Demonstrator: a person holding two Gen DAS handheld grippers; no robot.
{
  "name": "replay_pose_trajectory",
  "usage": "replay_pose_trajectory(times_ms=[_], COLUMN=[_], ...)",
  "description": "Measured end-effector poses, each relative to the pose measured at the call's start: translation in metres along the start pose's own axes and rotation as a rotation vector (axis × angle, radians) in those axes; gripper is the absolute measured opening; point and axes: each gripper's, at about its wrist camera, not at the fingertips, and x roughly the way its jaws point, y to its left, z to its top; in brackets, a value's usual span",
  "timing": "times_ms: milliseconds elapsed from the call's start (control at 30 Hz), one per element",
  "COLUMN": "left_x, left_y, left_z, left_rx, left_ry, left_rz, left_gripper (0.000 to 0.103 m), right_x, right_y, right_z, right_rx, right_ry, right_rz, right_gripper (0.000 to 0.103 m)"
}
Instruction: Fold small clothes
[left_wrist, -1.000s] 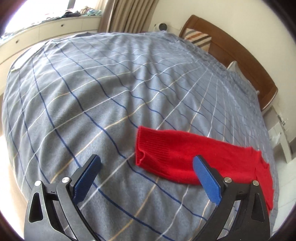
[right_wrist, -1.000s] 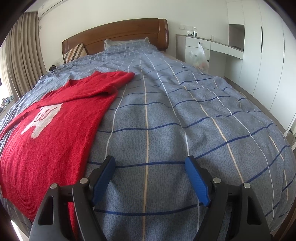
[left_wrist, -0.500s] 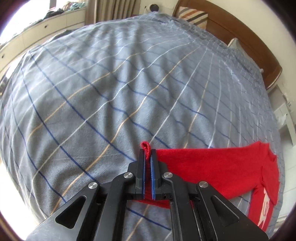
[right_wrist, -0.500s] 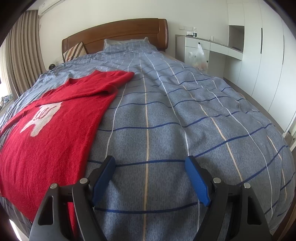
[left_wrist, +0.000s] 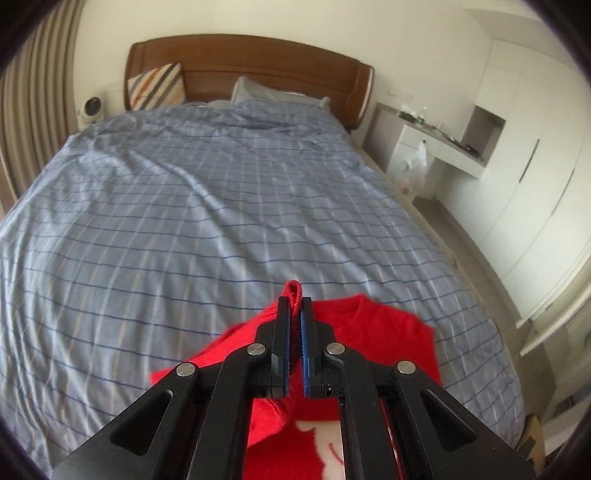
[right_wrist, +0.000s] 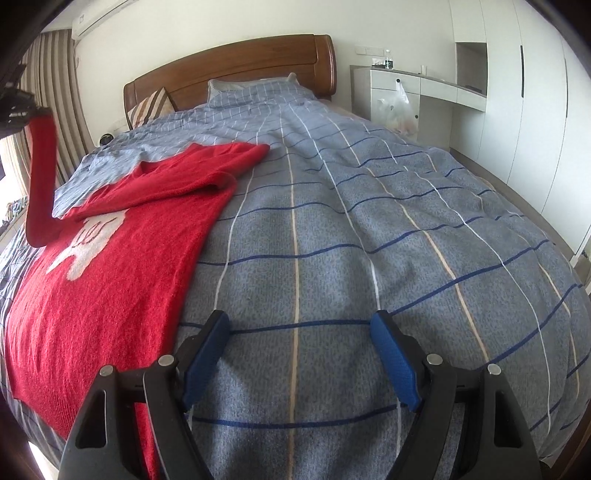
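Observation:
A red knit sweater (right_wrist: 110, 266) with a white figure on its front lies flat on the left of the bed. My left gripper (left_wrist: 294, 306) is shut on the cuff of its left sleeve (left_wrist: 293, 290) and holds it high above the sweater body (left_wrist: 388, 332). In the right wrist view the lifted sleeve (right_wrist: 42, 177) hangs from the left gripper at the top left. The other sleeve (right_wrist: 207, 166) lies folded across the chest. My right gripper (right_wrist: 299, 328) is open and empty, low over the bare duvet to the right of the sweater.
The bed has a blue-grey checked duvet (right_wrist: 369, 221), a wooden headboard (left_wrist: 258, 70) and pillows (left_wrist: 155, 86). A white desk with a plastic bag (right_wrist: 395, 107) and wardrobes (right_wrist: 535, 110) stand to the right. Curtains (left_wrist: 33, 110) hang at the left.
My left gripper closed on the sleeve cuff, then lifted it and swung it up and over toward the sweater body. My right gripper stayed open in place.

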Motion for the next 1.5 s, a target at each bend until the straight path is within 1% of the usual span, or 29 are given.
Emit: replay_pose_trajectory(times_ms=[133,233,267,300,333,367,400,433,500,567,633,767,833,900,1000,1067,1233,1300,1367,1500], left_x=[0.049,0.082,0.092,0.098,0.098,0.093,0.086,0.081,0.069,0.055,0.039,0.006,-0.010,-0.024,-0.039,-0.043,-0.052,-0.053,-0.054,-0.056], left_y=[-0.055,-0.088,-0.095,-0.100,-0.100,-0.096,-0.093,-0.087,-0.065,-0.039,-0.012,0.033,0.048,0.059,0.071,0.076,0.094,0.101,0.106,0.109], left_z=[-0.015,-0.037,-0.045,-0.052,-0.057,-0.062,-0.064,-0.066,-0.072,-0.082,-0.103,-0.172,-0.209,-0.240,-0.269,-0.281,-0.299,-0.304,-0.307,-0.307], left_rx=[0.046,0.099,0.114,0.120,0.115,0.106,0.098,0.089,0.055,0.029,0.020,0.013,-0.028,-0.084,-0.128,-0.158,-0.224,-0.241,-0.245,-0.237], left_ry=[0.074,0.142,0.170,0.198,0.206,0.182,0.152,0.140,0.133,0.119,0.115,0.126,0.115,0.090,0.032,0.002,-0.059,-0.066,-0.066,-0.097], left_rz=[-0.057,-0.093,-0.099,-0.104,-0.108,-0.114,-0.121,-0.123,-0.103,-0.072,-0.022,0.074,0.112,0.145,0.224,0.265,0.303,0.317,0.326,0.358], left_gripper=[0.003,0.005,0.018,0.050,0.066,0.082,0.085,0.085,0.085,0.086,0.086,0.086,0.086,0.086,0.086,0.087,0.086,0.086,0.086,0.086], right_x=[-0.001,-0.002,-0.002,-0.002,-0.002,-0.002,-0.002,-0.002,-0.001,0.000,0.000,-0.008,-0.017,-0.025,-0.030,-0.027,-0.024,-0.024,-0.024,-0.024], right_y=[0.000,0.001,0.002,0.002,0.002,0.002,0.001,0.001,0.001,0.001,0.001,0.004,0.008,0.016,0.027,0.033,0.036,0.036,0.034,0.034], right_z=[0.000,-0.001,-0.001,-0.001,-0.001,0.000,0.000,0.000,0.001,0.002,0.003,0.004,0.005,0.005,0.005,0.004,0.000,0.000,0.000,0.000], right_rx=[-0.002,-0.008,-0.010,-0.010,-0.010,-0.008,-0.004,-0.002,-0.003,-0.005,-0.006,-0.018,-0.040,-0.077,-0.125,-0.151,-0.179,-0.177,-0.171,-0.175], right_ry=[-0.001,0.000,0.000,0.000,0.000,0.001,0.001,0.001,0.000,0.000,-0.001,-0.027,-0.062,-0.100,-0.132,-0.123,-0.109,-0.110,-0.112,-0.116], right_rz=[0.018,0.025,0.027,0.028,0.030,0.031,0.033,0.034,0.035,0.035,0.035,0.034,0.032,0.029,0.030,0.027,0.014,0.006,0.003,-0.001], right_gripper=[0.079,0.078,0.078,0.078,0.078,0.078,0.078,0.078,0.078,0.078,0.078,0.078,0.078,0.078,0.078,0.078,0.078,0.078,0.078,0.078])
